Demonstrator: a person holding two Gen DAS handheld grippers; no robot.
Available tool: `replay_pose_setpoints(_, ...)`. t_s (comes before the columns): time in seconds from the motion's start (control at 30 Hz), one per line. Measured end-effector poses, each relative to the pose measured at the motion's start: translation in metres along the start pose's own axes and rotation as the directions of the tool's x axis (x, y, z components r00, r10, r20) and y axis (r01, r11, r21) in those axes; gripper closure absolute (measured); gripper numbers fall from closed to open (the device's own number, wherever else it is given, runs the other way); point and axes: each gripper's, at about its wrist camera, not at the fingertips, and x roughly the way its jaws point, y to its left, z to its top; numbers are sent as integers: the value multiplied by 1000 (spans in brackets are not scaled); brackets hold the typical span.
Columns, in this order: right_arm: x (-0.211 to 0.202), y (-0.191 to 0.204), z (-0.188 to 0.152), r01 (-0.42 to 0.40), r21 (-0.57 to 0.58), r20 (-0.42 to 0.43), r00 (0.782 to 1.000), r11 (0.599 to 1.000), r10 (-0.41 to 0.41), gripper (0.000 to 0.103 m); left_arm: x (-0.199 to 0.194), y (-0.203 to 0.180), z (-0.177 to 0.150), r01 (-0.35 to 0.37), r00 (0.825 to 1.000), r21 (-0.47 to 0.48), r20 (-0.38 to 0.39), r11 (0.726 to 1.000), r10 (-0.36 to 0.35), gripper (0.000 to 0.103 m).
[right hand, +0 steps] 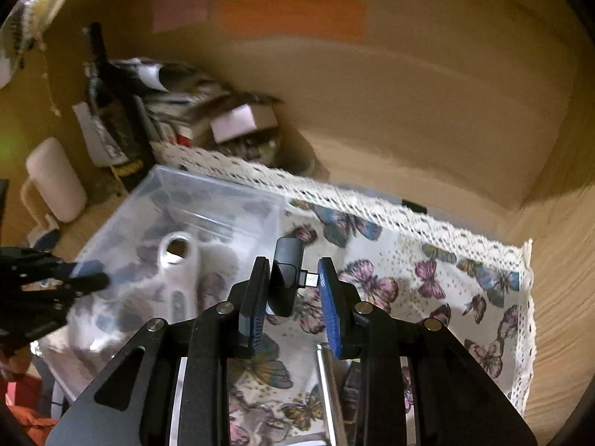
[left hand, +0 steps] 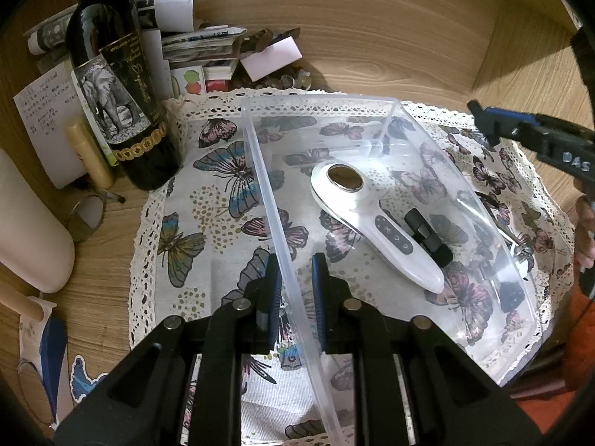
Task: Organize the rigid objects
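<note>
Gripped between the right gripper (right hand: 292,290) fingers, a small black adapter (right hand: 284,278) hangs near the clear bin (left hand: 372,141); left gripper (left hand: 295,290) straddles its wall, not visibly clamped. Next, probably lower it in beside the white device (left hand: 375,219).

The supporting surface is a light wood-grain desktop (left hand: 372,48) backed by a wooden wall. A butterfly-print cloth (left hand: 223,186) with a white lace edge lies flat on it, covering most of the near and middle area. To the left of the cloth, directly on the wood, stand a dark wine bottle (left hand: 122,111) with an elephant label, a cream tube (left hand: 89,156) beside it, and a white cylinder (left hand: 29,223) lying nearer. A handwritten paper note (left hand: 44,111) sits behind the tube. At the far left corner, a heap of papers and small boxes (left hand: 208,48) rests against the wall.
</note>
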Motion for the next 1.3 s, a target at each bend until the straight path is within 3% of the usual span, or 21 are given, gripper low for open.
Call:
replay_pose_setpoints(0.3, -1, 39, 3, -64, -74, 35, 997, 995, 67, 79, -1, -1, -1, -3, 1000, 4, 4, 1000, 3, 87)
replay_pose_setpoints(0.83, 62, 64, -4, -116, -104, -140, 985, 988, 101, 78, -6, 0, -1, 11, 1000, 18, 28, 1000, -11, 87)
replay_pose_setpoints(1.1, 52, 62, 0, -109, -101, -111, 989, 989, 98, 71, -6, -1, 0, 8, 1000, 20, 30, 1000, -9, 87)
replay_pose_setpoints(1.3, 27, 40, 4, -73, -56, -51, 996, 996, 71, 69, -6, -2, 0, -1, 1000, 22, 31, 1000, 1, 87)
